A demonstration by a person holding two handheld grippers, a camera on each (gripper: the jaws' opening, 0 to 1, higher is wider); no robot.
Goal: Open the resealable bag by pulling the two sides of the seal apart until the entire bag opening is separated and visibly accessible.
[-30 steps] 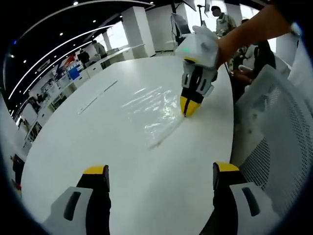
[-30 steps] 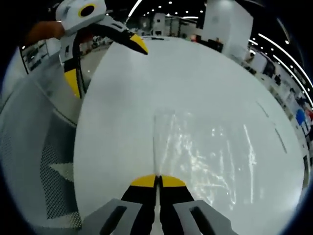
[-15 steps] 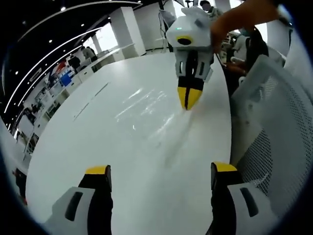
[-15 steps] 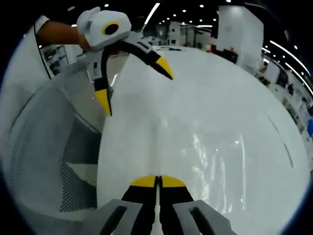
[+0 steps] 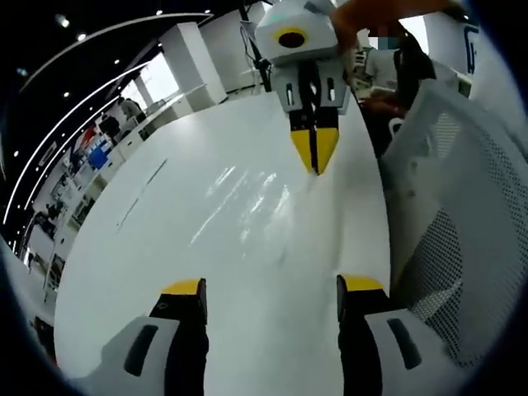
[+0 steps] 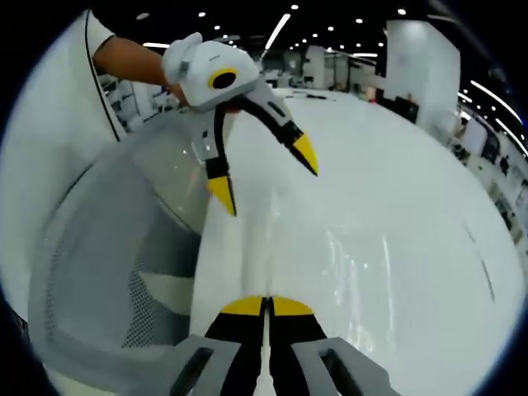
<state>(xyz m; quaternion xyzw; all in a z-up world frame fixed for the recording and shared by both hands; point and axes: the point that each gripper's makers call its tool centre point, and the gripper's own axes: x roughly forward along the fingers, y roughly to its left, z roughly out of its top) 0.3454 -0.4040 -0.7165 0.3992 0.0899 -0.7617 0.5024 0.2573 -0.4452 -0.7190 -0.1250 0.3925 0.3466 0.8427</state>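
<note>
Bag (image 5: 247, 202) hangs pinched in right gripper (image 5: 314, 162) fingers; left gripper (image 5: 271, 289) fingers gape, apart from it.

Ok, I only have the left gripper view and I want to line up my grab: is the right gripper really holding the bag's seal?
Observer: Yes. In the right gripper view the right gripper has its jaws pressed together. The seal strip of the bag runs straight out from between them.
Operator: Where is my left gripper relative to that strip?
Observer: The left gripper sits further along the strip's line, toward its far end. Its jaws are spread wide with nothing between them.
Operator: Is anything close beside it?
Observer: Its lower tip hangs by the edge of the table, next to a mesh chair back. I can't tell whether it touches.
</note>
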